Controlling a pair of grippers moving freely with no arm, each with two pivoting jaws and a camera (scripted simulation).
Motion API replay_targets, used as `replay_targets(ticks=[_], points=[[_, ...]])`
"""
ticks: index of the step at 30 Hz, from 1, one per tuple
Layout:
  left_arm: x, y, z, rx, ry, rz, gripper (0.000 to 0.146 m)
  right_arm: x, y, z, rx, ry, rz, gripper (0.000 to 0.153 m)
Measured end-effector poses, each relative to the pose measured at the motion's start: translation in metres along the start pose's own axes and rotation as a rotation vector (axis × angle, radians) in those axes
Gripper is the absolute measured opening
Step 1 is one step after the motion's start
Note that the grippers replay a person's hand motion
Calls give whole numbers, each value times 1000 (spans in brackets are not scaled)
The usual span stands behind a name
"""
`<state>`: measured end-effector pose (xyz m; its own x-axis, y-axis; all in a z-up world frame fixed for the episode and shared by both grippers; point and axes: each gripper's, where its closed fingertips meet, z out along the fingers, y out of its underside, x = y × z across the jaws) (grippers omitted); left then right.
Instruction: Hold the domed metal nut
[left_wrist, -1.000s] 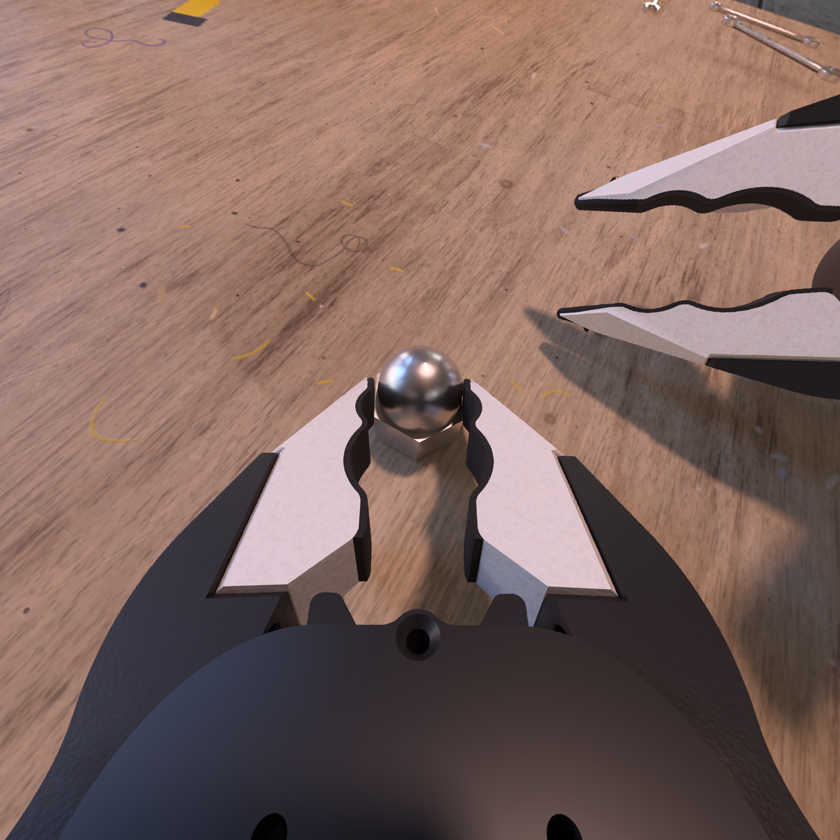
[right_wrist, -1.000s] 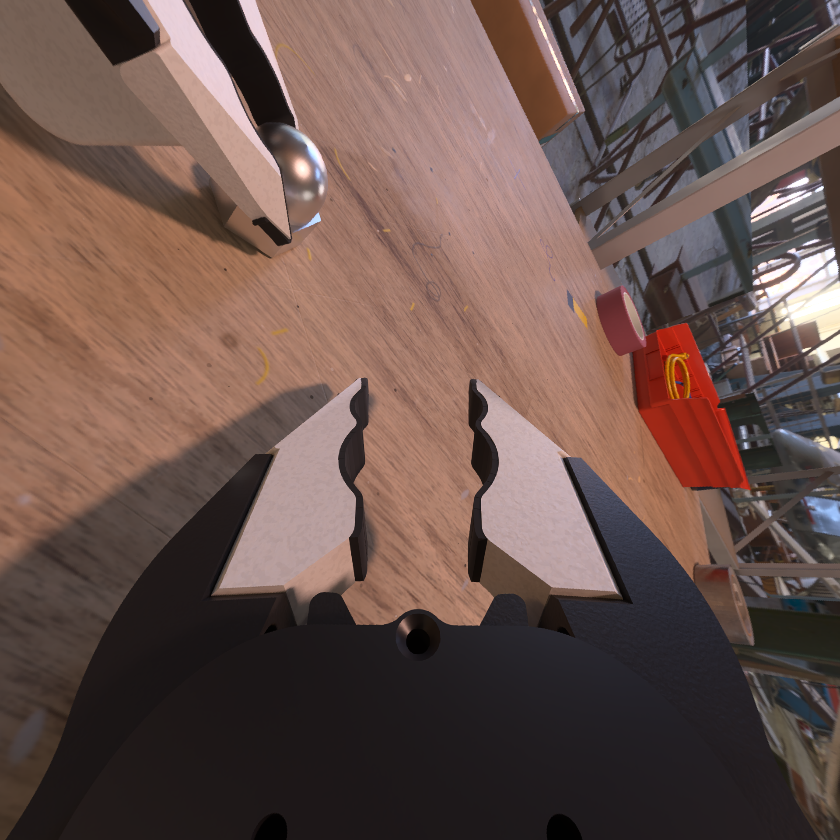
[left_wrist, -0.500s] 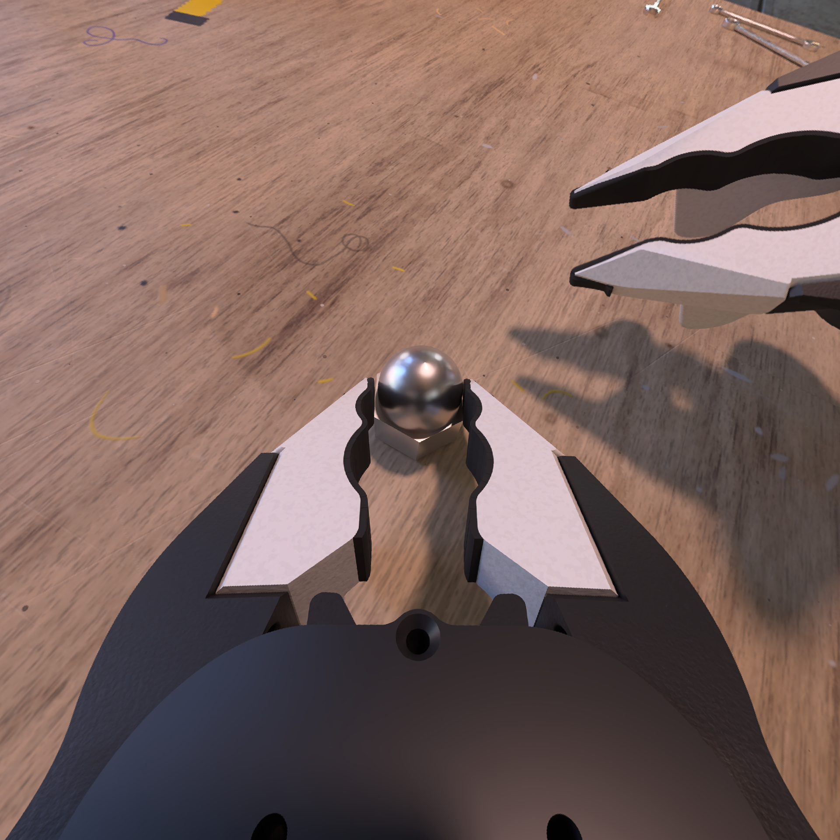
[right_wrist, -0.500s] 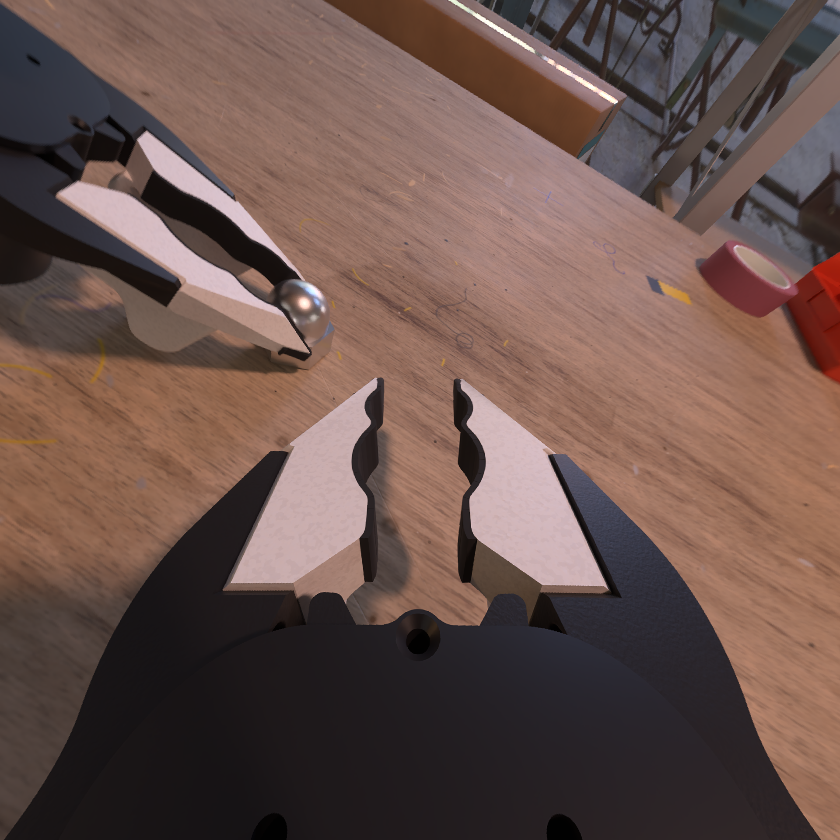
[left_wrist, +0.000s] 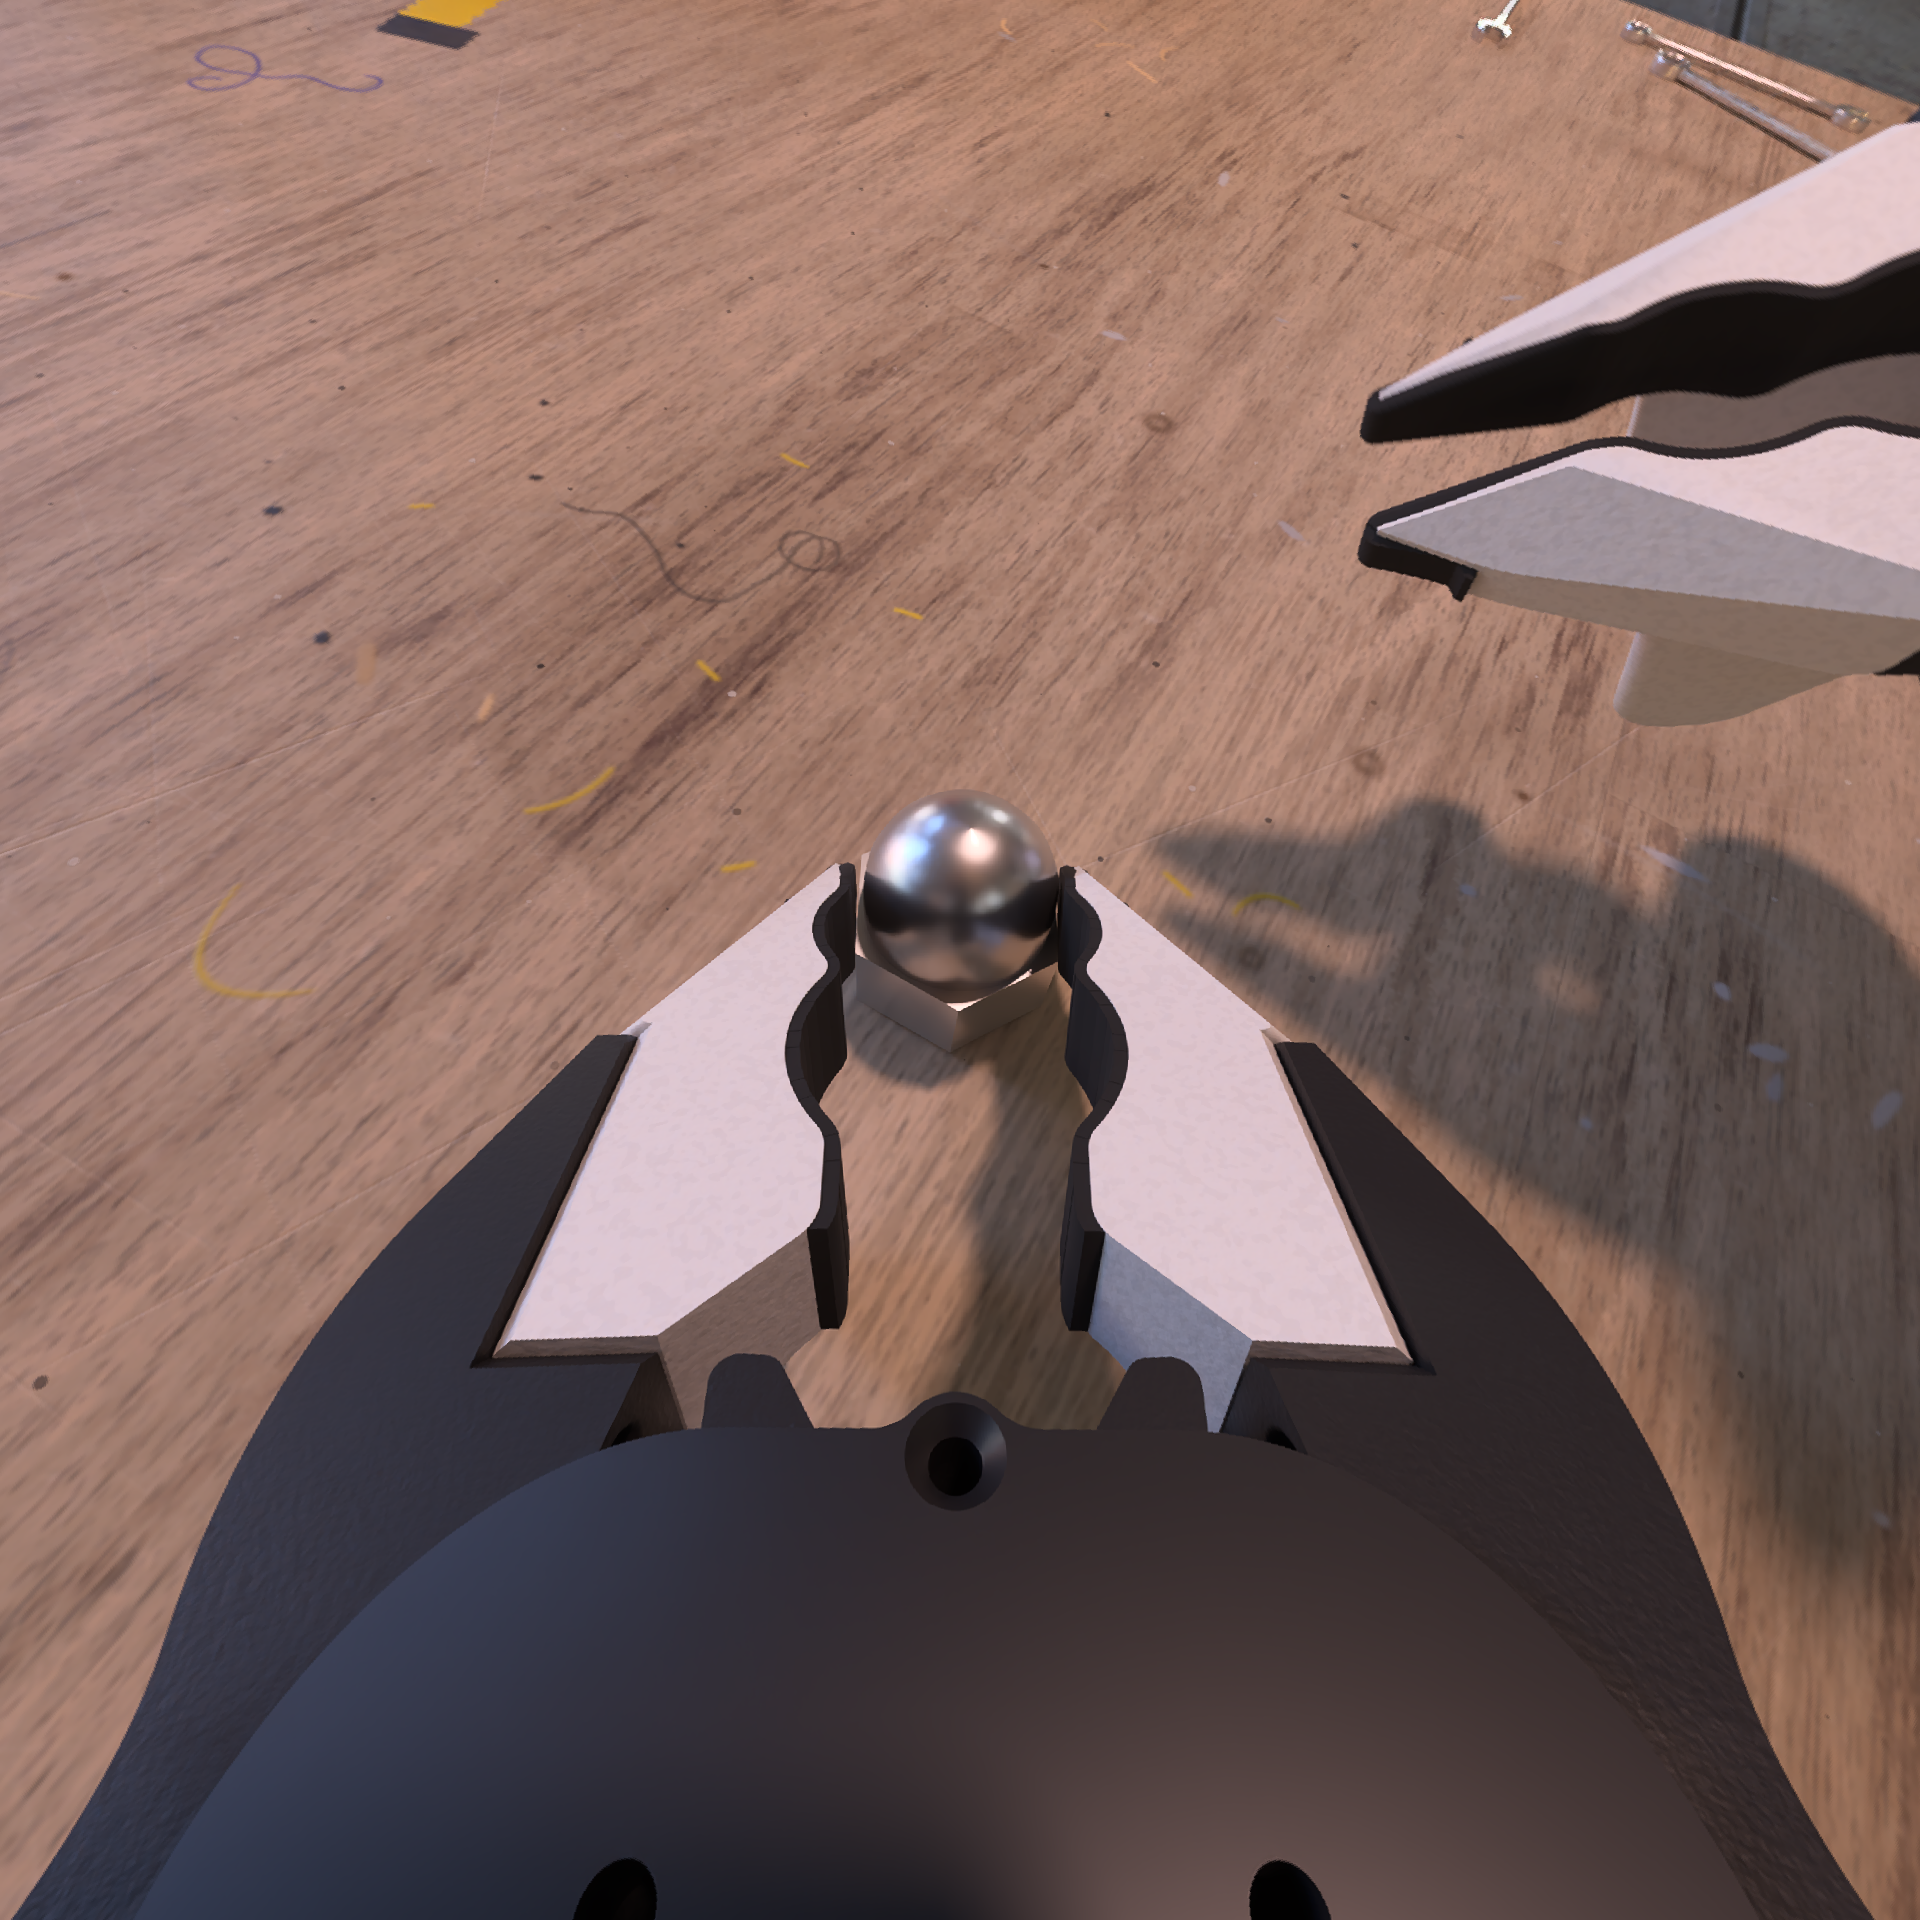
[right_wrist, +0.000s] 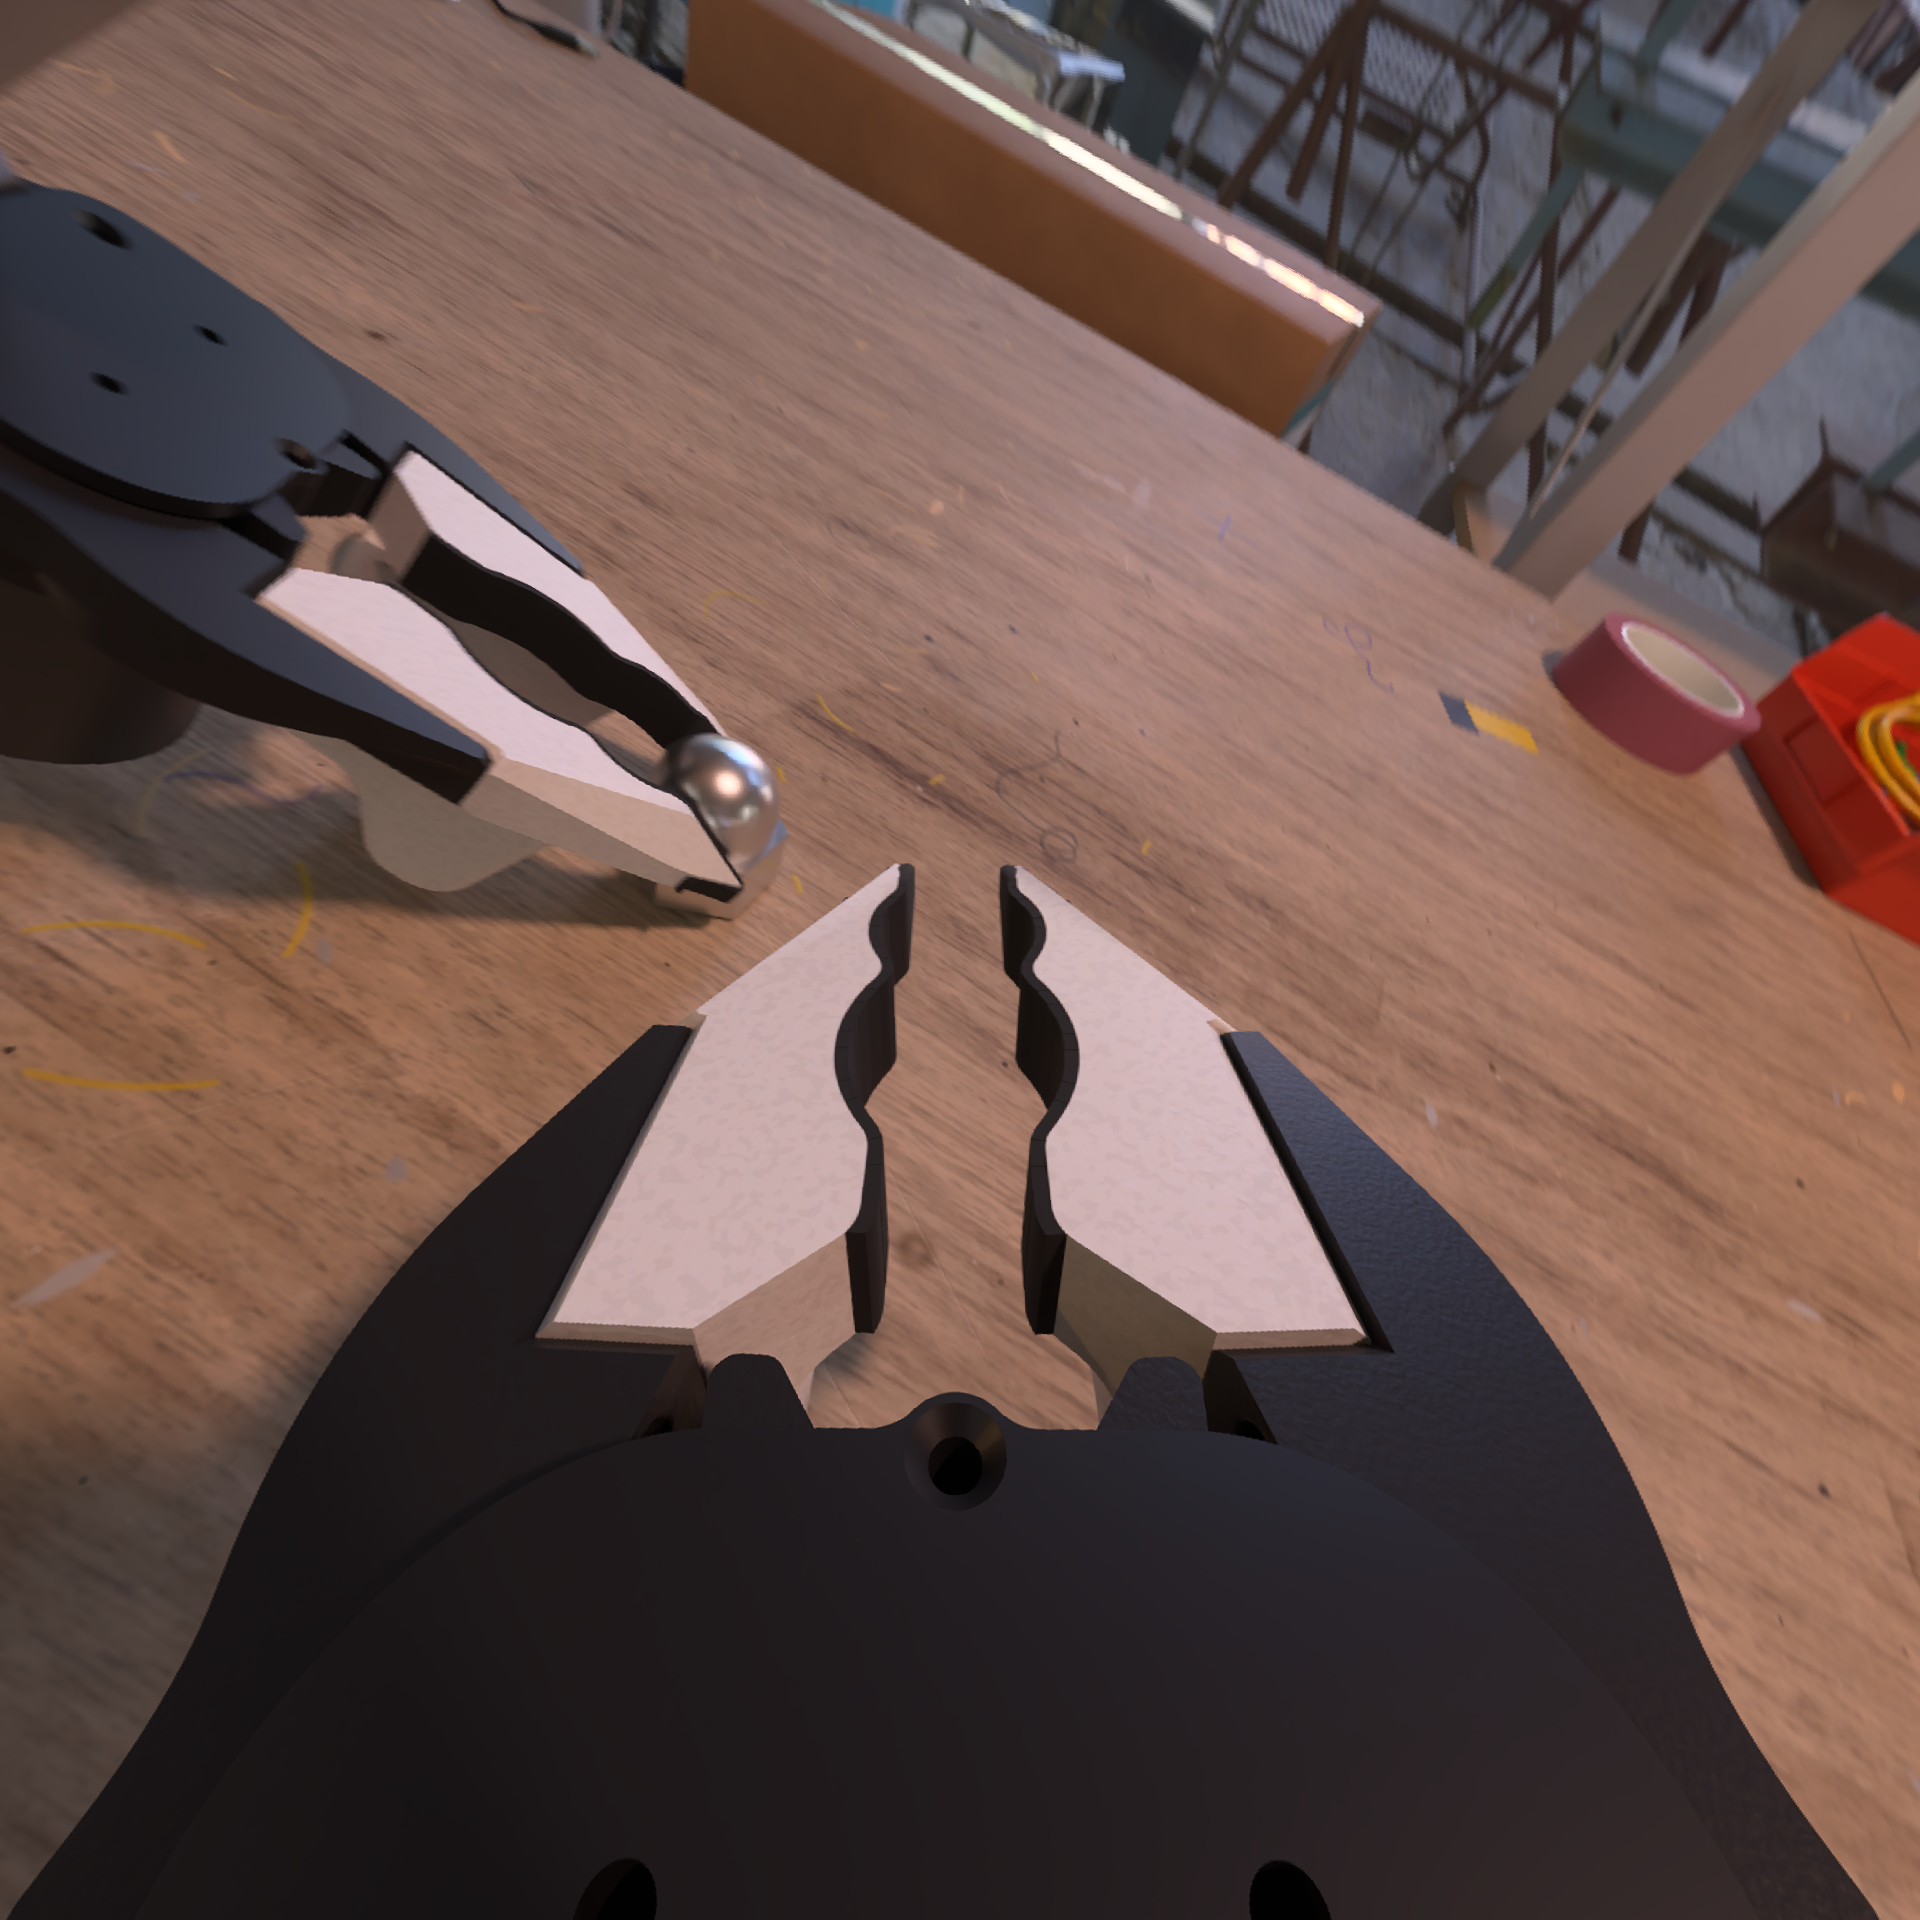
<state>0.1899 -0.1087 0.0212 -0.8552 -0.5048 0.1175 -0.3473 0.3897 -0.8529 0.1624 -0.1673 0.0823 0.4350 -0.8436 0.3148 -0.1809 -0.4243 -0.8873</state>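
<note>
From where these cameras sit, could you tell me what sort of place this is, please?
Most likely a workshop: a scuffed wooden workbench, wrenches near its far edge, a roll of tape beside a red parts box, and metal racking behind.

The domed nut (left_wrist: 958, 914) sits on the bench (left_wrist: 520, 312) between the left claw's (left_wrist: 956, 904) fingertips, right claw (right_wrist: 956, 883) nearby.

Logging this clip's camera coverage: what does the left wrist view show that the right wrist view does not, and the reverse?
Only the left wrist view shows the wrenches at the far table edge. Only the right wrist view shows the red tape roll, the red box and the orange board. Both show the domed metal nut pinched at the left gripper tips on the wooden table, and the right gripper, empty with its fingers apart.
</note>
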Motion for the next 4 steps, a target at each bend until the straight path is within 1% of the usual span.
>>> replay_targets(ticks=[2, 4], points=[[-1, 0, 0, -1, -2, -1, 39, 4, 6, 2, -36, -2, 35, 22], [-1, 0, -1, 0, -2, 0, 39, 4, 12, 7, -47, -26, 72, 23]])
